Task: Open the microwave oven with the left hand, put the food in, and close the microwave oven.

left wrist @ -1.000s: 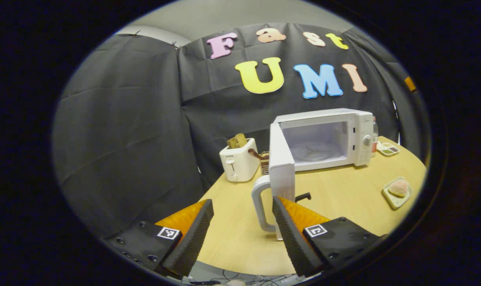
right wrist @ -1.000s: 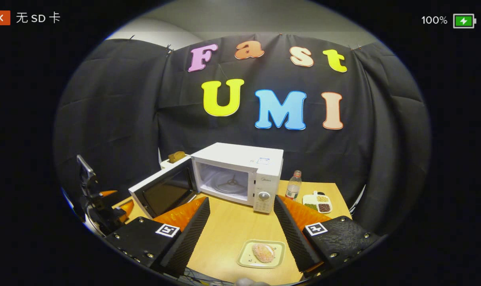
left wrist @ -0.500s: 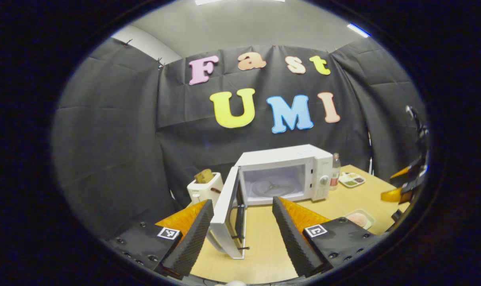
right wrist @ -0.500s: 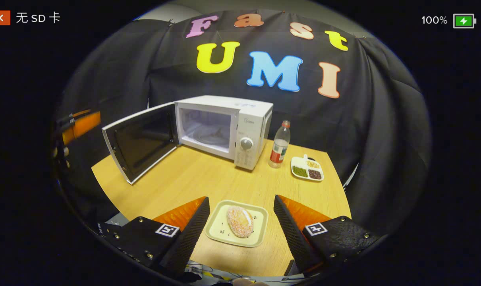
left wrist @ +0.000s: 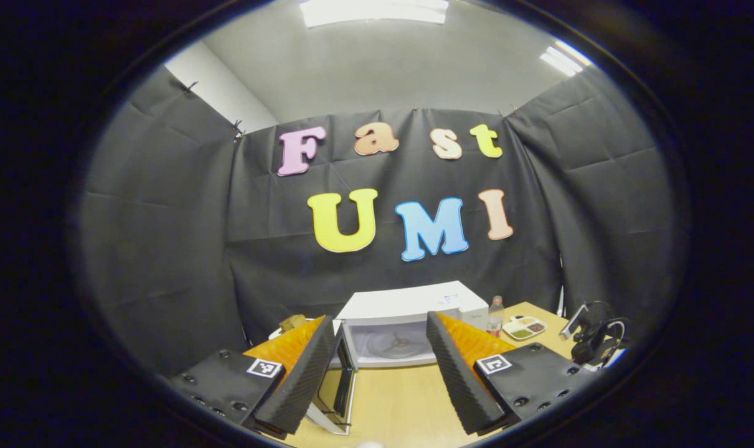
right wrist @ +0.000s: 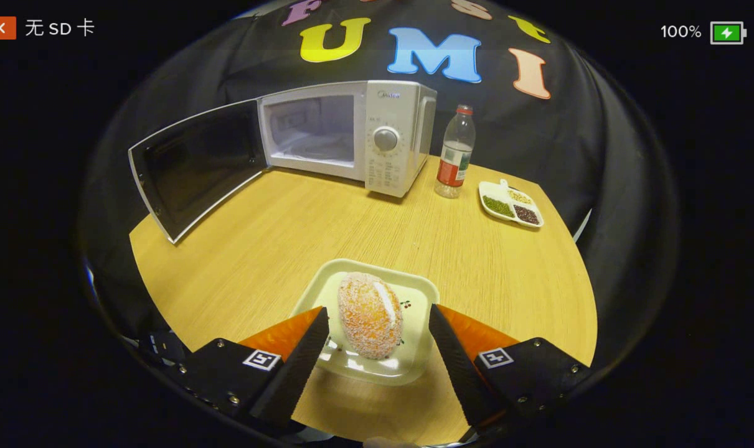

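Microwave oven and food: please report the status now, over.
Both grippers open: right gripper straddling the plate of food, not gripping. Microwave oven door wide open, cavity bare. Table path unobstructed; bottle off to the side.

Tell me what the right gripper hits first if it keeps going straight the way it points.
Probably the breaded food on its plate; the open right gripper already straddles them.

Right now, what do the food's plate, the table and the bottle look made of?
Plate: glossy cream, glints along the rim, likely ceramic or melamine. Table: light wood or wood-look laminate, visible grain, matte. Bottle: clear, see-through body with red cap, probably plastic.
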